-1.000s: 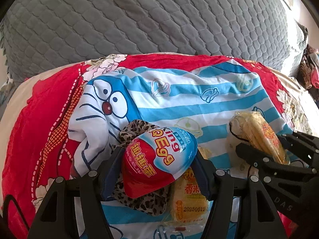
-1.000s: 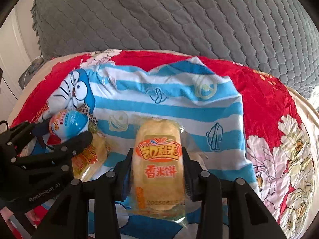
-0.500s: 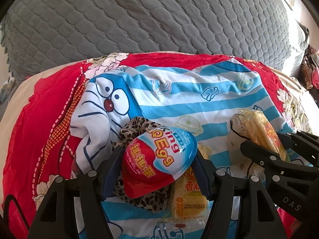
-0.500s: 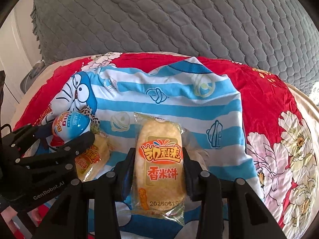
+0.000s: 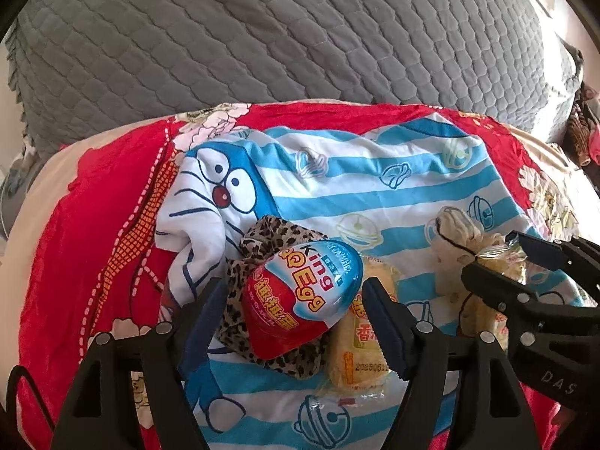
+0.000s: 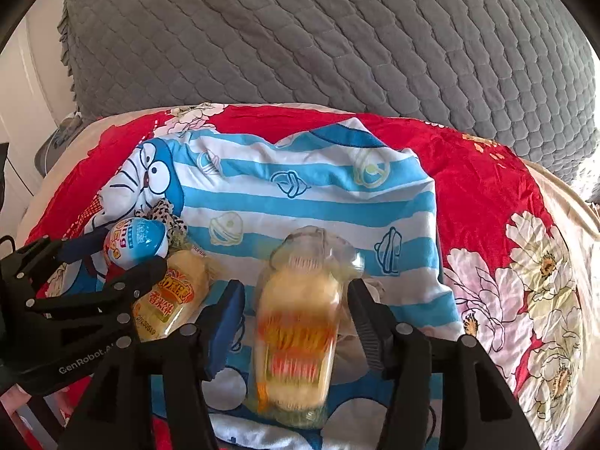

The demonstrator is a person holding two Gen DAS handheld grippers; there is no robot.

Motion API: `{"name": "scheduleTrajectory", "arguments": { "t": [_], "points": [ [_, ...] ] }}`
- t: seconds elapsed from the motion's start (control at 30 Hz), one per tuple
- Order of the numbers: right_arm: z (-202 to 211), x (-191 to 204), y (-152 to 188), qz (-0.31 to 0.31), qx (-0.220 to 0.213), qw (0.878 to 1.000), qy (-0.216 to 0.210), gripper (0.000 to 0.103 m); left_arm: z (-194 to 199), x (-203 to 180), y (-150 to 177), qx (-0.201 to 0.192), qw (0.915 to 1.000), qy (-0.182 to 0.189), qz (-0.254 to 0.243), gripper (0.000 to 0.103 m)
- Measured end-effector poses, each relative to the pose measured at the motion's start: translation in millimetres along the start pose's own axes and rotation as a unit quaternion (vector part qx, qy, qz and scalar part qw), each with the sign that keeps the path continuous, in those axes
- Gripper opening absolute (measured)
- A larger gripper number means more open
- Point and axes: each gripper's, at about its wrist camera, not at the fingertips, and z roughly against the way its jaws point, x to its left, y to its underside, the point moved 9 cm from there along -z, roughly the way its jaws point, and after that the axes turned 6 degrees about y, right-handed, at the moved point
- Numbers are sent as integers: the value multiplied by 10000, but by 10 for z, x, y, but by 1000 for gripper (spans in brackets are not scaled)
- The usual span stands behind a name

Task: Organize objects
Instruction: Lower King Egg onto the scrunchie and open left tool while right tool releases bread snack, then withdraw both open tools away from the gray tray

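A red and blue King Egg toy [image 5: 300, 300] rests on a leopard-print cloth piece [image 5: 270, 236], between the fingers of my left gripper [image 5: 296, 288]. Its jaws are opening, and the pads stand just clear of the egg. In the right wrist view a yellow rice-cake packet [image 6: 296, 337] lies blurred between the fingers of my right gripper [image 6: 296, 288]. Those jaws are opening too, with a gap on each side of the packet. A second rice-cake packet [image 5: 356, 348] lies right of the egg. All of this sits on a blue-striped Doraemon cloth [image 5: 375, 187].
The Doraemon cloth is spread over a red floral sheet [image 5: 93, 243]. A grey quilted cushion [image 5: 300, 37] rises behind it. My two grippers stand close side by side. Dark clutter [image 5: 581, 131] sits at the far right edge.
Both pairs of jaws have spread wider. The right pads have let go of the rice-cake packet, which has slipped and blurs. The left pads have come off the egg.
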Motion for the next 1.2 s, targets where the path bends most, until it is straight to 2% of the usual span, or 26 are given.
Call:
{"name": "scheduleTrajectory", "arguments": {
  "t": [0.47, 0.93, 1.0, 1.1, 1.2],
  "points": [
    [139, -5, -33, 1, -104, 9999, 66, 61, 105, 16, 0, -6, 9999, -133, -64, 80],
    [286, -60, -68, -114, -193, 9997, 129, 79, 301, 69, -89, -165, 9995, -250, -63, 85],
    [330, -71, -82, -126, -243, 9995, 149, 81, 353, 69, -105, -220, 9993, -278, -92, 91],
    [404, -91, -108, -157, -305, 9993, 165, 90, 442, 60, -128, -311, 9990, -280, -129, 101],
    [475, -103, -124, -203, -356, 9991, 147, 91, 521, 51, -147, -364, 9989, -271, -130, 102]
  ]
}}
